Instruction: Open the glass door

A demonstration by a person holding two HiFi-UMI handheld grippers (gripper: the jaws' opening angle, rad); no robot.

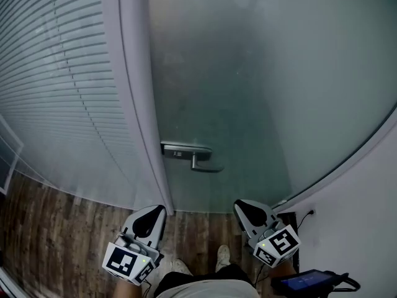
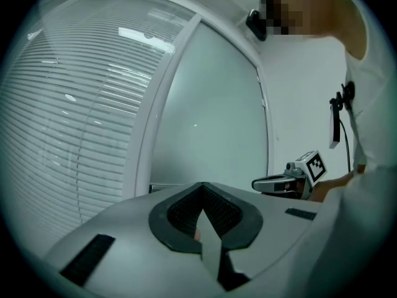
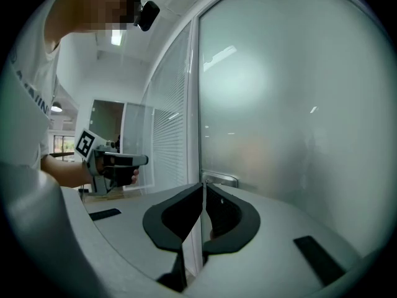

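The frosted glass door stands closed ahead of me, with a metal lever handle on its left edge at about waist height. My left gripper is low at the left, just in front of the white door post, and its jaws meet at the tip with nothing between them. Below and to the right of the handle is my right gripper, also shut and empty. Both are well short of the handle, which shows just past the right gripper's tips in the right gripper view.
A white door post separates the door from a glass wall with slatted blinds at the left. A white wall closes in at the right, with a cable at its foot. Wood flooring lies below, with my shoes near the threshold.
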